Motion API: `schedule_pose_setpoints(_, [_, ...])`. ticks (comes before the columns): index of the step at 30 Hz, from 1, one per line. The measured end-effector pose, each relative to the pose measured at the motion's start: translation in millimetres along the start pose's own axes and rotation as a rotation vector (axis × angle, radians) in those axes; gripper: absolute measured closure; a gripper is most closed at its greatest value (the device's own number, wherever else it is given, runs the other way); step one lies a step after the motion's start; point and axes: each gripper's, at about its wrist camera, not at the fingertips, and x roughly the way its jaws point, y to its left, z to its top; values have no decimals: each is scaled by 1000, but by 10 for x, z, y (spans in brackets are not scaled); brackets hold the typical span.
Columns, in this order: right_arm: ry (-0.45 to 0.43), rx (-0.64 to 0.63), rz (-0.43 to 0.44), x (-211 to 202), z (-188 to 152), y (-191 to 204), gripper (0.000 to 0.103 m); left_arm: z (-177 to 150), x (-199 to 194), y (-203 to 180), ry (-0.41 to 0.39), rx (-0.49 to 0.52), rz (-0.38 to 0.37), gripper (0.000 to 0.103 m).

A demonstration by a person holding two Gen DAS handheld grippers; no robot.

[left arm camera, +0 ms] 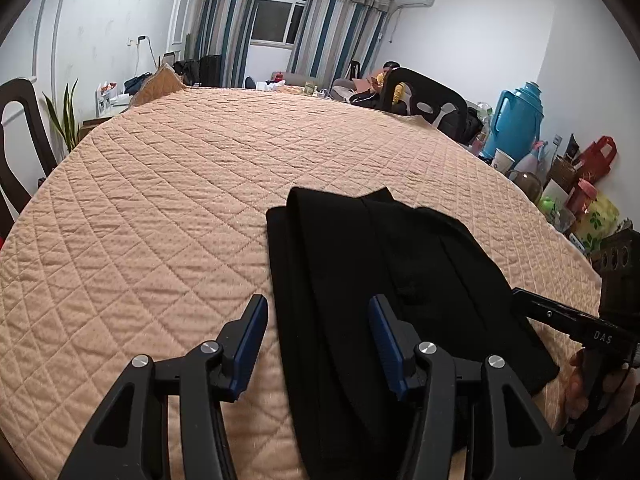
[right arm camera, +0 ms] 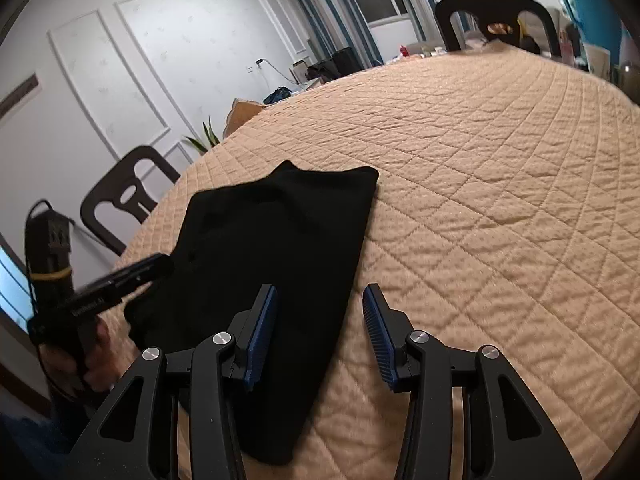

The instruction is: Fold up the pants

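1. On the peach quilted cover [left arm camera: 168, 208], stitched in a diamond grid, lie the black pants [left arm camera: 360, 264], folded into a flat, soft, matte oblong near the close edge.
2. Left gripper [left arm camera: 318, 344]: ribbed blue pads spread apart, nothing pinched; it points down at a slant, with the pants' near end beneath the gap.
3. Right gripper [right arm camera: 320, 336]: fingers spread wide and empty, tilted down over the pants' right edge.
4. Each grip is held by a person's hand [left arm camera: 588, 388].
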Motion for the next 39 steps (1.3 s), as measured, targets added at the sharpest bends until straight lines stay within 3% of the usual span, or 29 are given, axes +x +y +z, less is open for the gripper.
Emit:
schedule_pose_setpoints(7, [34, 51, 18, 134, 167, -72, 57, 79, 108, 30, 17, -28, -17, 45])
schedule_pose_setpoints(11, [49, 66, 19, 204, 199, -77, 57, 82, 163, 98, 30, -65, -35, 39])
schedule_pose_setpoints(18, [55, 75, 71, 111, 56, -44, 56, -116, 32, 125, 55, -89, -118, 36])
schedule_pose_setpoints(22, [53, 78, 108, 24, -46, -35, 56, -194, -33, 85, 46, -64, -123, 36])
schedule_pose_setpoints(31, [67, 100, 122, 184, 117, -50, 56, 52, 198, 96, 78, -108, -142, 35])
schedule_pose_setpoints(36, [57, 101, 112, 147, 48, -36, 69, -57, 109, 125, 65, -138, -129, 49])
schedule_pose_setpoints(39, [64, 111, 123, 146, 59, -78, 72, -36, 123, 164, 68, -159, -137, 56])
